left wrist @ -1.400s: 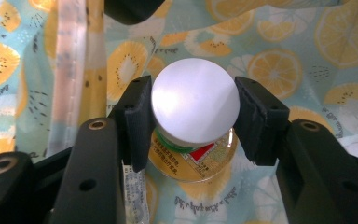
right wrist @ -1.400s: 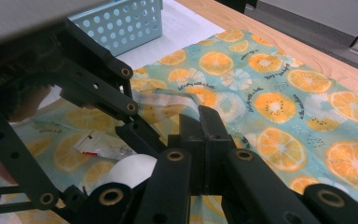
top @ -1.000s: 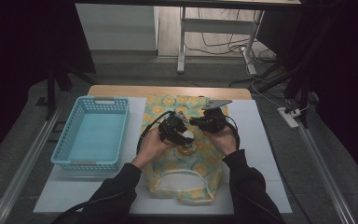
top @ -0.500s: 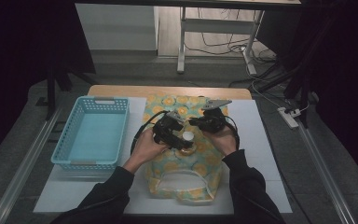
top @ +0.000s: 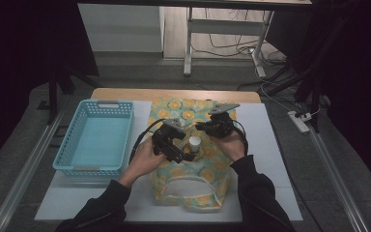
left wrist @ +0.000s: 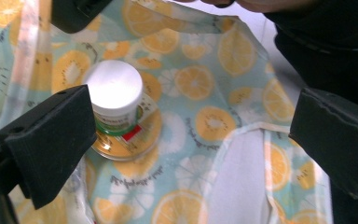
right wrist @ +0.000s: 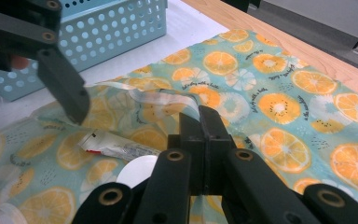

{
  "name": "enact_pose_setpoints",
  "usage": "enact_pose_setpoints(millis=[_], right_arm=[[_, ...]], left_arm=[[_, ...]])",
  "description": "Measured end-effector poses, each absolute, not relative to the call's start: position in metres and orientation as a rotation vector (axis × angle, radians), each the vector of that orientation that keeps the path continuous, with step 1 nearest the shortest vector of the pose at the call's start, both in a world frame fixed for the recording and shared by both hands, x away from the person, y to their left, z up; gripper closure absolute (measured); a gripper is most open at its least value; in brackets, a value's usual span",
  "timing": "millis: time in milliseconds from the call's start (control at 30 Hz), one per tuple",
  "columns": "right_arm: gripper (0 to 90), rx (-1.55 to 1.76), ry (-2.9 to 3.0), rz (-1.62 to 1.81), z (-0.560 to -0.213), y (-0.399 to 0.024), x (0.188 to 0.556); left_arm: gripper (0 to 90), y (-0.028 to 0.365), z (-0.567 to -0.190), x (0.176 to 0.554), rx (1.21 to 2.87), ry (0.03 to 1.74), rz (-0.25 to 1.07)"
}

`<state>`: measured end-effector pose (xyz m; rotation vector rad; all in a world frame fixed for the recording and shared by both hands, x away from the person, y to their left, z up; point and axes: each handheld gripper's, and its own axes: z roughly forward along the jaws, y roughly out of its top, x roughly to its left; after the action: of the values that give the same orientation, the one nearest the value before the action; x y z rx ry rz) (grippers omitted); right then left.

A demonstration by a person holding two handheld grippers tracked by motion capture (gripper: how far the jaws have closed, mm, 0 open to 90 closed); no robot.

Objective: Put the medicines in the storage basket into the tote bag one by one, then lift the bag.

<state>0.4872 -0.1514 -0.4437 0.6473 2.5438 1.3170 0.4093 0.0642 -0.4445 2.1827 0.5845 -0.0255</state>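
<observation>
Here, left tool (left wrist: 186,144) agape, jar (left wrist: 114,95) free

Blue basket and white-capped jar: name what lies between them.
The left gripper and the hand holding it, over the bag's edge, as the high view shows. Its jaws have just been opening, the jar loose between them.

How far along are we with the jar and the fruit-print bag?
Done: the white-capped jar stands upright on the bag, free of the left gripper, whose jaws have just been opening. In hand: the right gripper is shut on a strip of the bag's edge. Left: probably release that strip; I cannot tell whether the jar is fully inside.
</observation>
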Motion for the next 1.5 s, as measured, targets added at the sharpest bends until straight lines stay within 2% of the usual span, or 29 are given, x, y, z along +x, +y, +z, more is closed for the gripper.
enact_pose_setpoints(millis=[433, 933, 1500], right_arm=[[90.0, 0.635, 2.553, 1.315, -0.443, -0.149, 0.485], [89.9, 0.623, 2.558, 1.316, -0.442, -0.148, 0.483], [89.9, 0.619, 2.562, 1.316, -0.442, -0.148, 0.480]], left_arm=[[0.4, 0.073, -0.452, 0.385, 2.205, 0.557, 0.063], [0.0, 0.080, -0.471, 0.365, 2.204, 0.595, 0.056], [0.0, 0.074, -0.501, 0.361, 2.259, 0.668, 0.067]])
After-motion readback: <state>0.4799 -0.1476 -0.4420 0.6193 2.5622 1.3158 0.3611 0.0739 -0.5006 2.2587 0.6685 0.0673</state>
